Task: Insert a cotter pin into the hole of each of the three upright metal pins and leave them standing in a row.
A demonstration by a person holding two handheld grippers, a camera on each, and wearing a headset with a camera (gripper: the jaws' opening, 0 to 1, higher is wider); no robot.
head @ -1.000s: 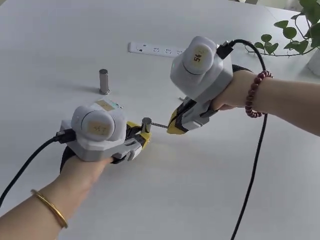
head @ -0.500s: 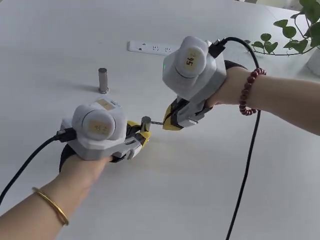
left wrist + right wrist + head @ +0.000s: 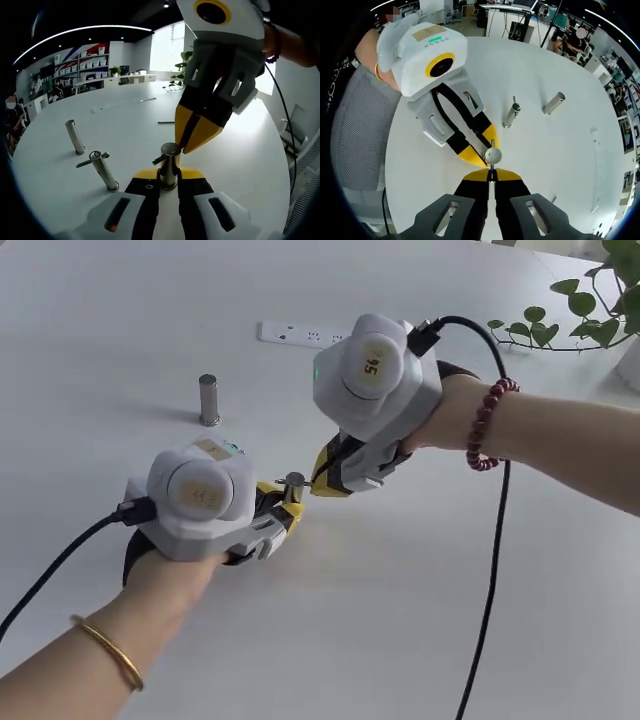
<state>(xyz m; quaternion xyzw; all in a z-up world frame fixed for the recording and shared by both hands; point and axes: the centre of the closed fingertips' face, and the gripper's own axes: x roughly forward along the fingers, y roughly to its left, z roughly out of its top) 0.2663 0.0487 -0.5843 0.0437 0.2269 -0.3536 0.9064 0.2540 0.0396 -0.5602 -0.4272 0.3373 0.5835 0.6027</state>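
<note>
My left gripper (image 3: 287,508) is shut on an upright metal pin (image 3: 293,483), low on its shaft (image 3: 169,167). My right gripper (image 3: 318,484) comes in from the right, shut on a thin cotter pin (image 3: 491,172) whose shaft runs into the pin's head (image 3: 493,155). The cotter pin's tip (image 3: 158,160) pokes out of the far side of the hole. The right gripper's yellow fingertips (image 3: 196,134) almost touch the pin. A second metal pin (image 3: 103,170) stands with a cotter pin through it. A third, plain pin (image 3: 208,400) stands farther back.
A white power strip (image 3: 300,337) lies at the back of the white table (image 3: 380,620). A loose cotter pin (image 3: 166,122) lies on the table beyond the grippers. A potted plant (image 3: 590,300) is at the back right. The right gripper's black cable (image 3: 495,570) trails over the table.
My right gripper has moved left toward the held pin, and the cotter pin has slid deeper into the hole. The left gripper has stayed in place.
</note>
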